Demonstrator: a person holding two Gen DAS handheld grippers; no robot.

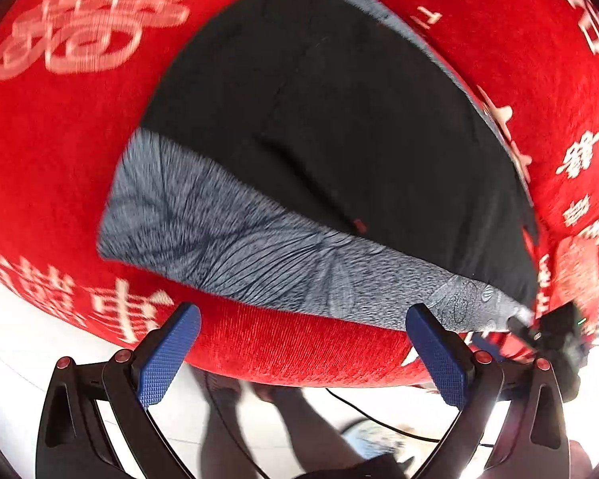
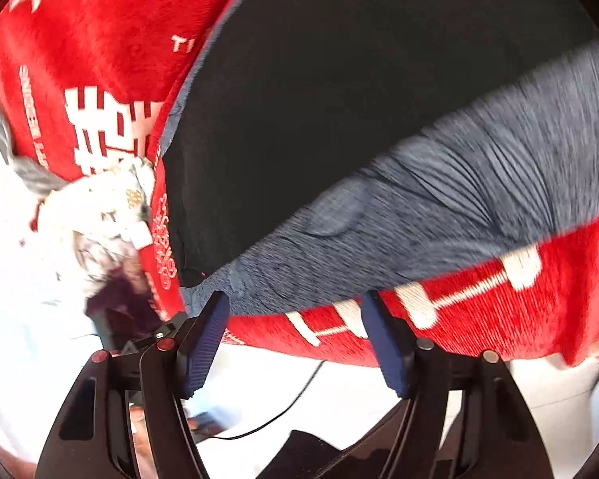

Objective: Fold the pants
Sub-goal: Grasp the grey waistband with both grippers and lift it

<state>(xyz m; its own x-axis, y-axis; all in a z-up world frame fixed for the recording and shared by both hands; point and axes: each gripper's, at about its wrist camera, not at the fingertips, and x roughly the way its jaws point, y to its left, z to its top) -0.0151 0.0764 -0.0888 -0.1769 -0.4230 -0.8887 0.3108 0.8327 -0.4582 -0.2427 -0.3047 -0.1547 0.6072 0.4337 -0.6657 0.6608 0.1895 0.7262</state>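
1. The pants lie flat on the red cloth that covers the table — black fabric with a grey waistband turned toward the near edge. In the left wrist view the garment fills the centre and runs off toward 1 o'clock; the waistband crosses from 9 o'clock down to 4 o'clock.

2. The left gripper hangs over the table's near edge at 6 o'clock, its blue pads spread wide with nothing between them; only red cloth shows in the gap.

3. The right gripper is also spread, though less widely, and pinches nothing. Its left pad sits close to the waistband's corner at about 7 o'clock of the garment in the right wrist view; whether it touches cannot be told through the blur.

4. The step in hand looks like the approach — both grippers lining up on the waistband, no fold begun.

5. The next move likely calls for each gripper to slide a pad under the waistband edge near its own corner and close on the full thickness of fabric, not the red cloth beneath.
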